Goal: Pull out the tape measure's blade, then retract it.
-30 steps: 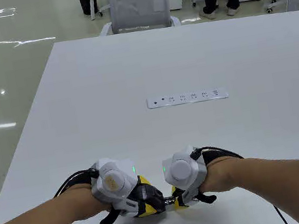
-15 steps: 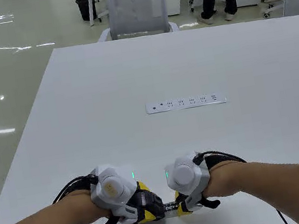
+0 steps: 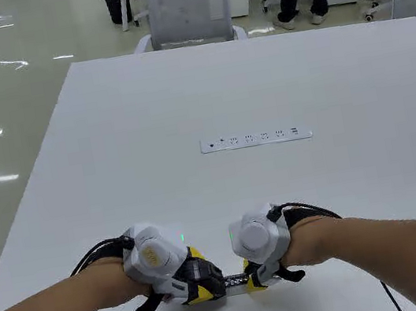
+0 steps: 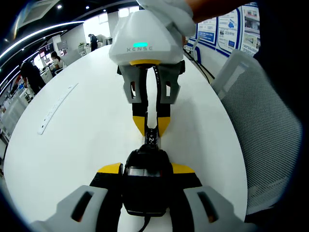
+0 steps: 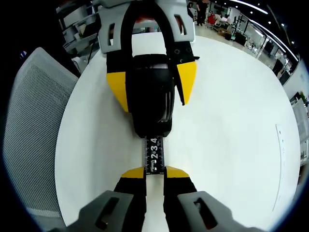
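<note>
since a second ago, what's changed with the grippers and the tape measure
The right gripper, shut on the end of the blade, has drawn slightly away from the left gripper, so a little more blade shows between them. The left gripper stays shut on the tape measure case, both stay low over the table, and the power strip has not moved.

The head view is taken from above and behind, angled down over the left tool [image 3: 199,279] and right tool [image 3: 253,279] and across the surface [image 3: 182,96] to a chair [image 3: 189,3] at its far edge. The left gripper view is set low and close behind the tape measure [image 4: 147,181], facing the right tool head-on. The right gripper view is aimed the opposite way along the blade [image 5: 154,154] (each tool is seen from the other). The short blade and the surface beneath are shared by all three.
</note>
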`<state>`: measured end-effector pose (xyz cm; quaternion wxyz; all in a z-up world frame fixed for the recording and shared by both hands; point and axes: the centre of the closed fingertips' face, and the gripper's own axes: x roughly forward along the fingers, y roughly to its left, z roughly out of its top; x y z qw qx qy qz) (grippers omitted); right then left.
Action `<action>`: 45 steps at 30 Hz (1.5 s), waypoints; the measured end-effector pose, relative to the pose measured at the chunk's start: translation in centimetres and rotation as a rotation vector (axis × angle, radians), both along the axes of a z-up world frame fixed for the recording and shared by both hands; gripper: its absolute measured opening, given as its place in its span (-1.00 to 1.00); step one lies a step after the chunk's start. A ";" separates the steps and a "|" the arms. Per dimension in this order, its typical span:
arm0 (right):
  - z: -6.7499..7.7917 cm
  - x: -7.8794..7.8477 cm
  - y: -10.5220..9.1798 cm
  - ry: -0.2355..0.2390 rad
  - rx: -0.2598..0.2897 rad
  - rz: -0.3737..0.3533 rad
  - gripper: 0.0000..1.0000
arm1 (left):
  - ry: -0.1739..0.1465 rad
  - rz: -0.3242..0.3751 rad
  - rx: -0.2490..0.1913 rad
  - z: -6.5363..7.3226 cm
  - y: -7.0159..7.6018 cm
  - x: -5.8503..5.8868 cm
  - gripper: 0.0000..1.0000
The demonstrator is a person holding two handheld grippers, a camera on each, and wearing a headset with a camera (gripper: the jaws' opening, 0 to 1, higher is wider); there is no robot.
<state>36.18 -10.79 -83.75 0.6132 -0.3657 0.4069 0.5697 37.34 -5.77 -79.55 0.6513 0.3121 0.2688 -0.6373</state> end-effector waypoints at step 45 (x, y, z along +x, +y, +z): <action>0.0 -0.2 -1.7 0.006 -0.016 0.005 -0.78 | -0.008 -0.004 0.010 -0.1 0.0 -0.2 -0.35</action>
